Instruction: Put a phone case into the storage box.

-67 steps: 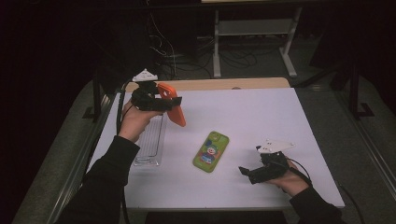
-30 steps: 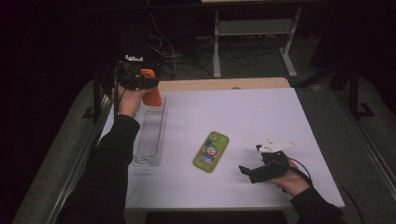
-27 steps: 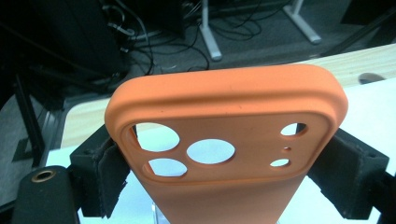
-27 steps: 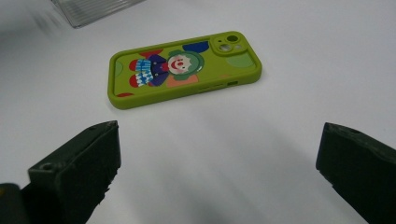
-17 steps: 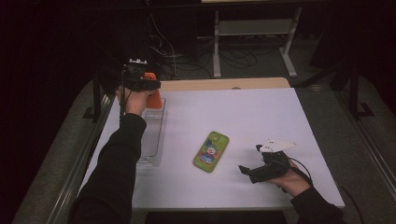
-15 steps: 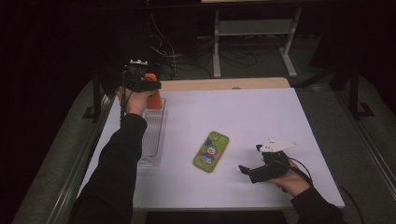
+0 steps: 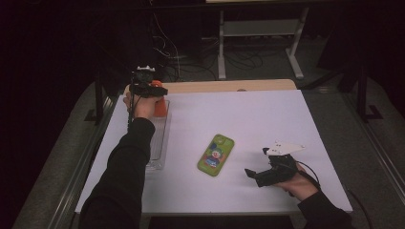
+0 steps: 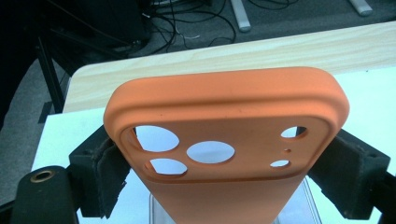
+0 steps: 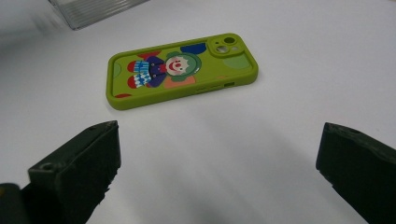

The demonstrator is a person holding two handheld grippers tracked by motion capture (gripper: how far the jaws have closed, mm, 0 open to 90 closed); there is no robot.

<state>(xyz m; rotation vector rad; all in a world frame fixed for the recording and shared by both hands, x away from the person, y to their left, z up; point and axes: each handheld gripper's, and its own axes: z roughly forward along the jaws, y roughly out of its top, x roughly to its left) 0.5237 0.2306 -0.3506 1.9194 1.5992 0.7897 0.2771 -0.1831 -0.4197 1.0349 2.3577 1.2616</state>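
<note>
While it stands upright between the jaws of the left gripper [image 7: 149, 90], the orange phone case [image 8: 224, 140] shows its camera cut-outs near its upper end, and the black pads press on both of its long edges, so the jaws are closed on it across its width. From the high view the case [image 7: 160, 108] sits at the far end of the clear plastic tray [image 7: 160, 143], which lies along the left side of the white tabletop [image 7: 267, 114]; whether its lower end touches the tray floor cannot be told. The left hand [image 7: 141, 106] grips the tool just over that far end, with a dark sleeve [image 7: 122, 181] running back along the tray. To the right of the tray, and apart from it, lies a green phone case [image 7: 216, 154] printed with a clown figure, flat on the tabletop. Farther right of the tray again, the right gripper [image 7: 255, 175] rests low near the tabletop's near edge, aimed at the green case [image 9: 182, 69], its jaws spread wide with nothing between them.
</note>
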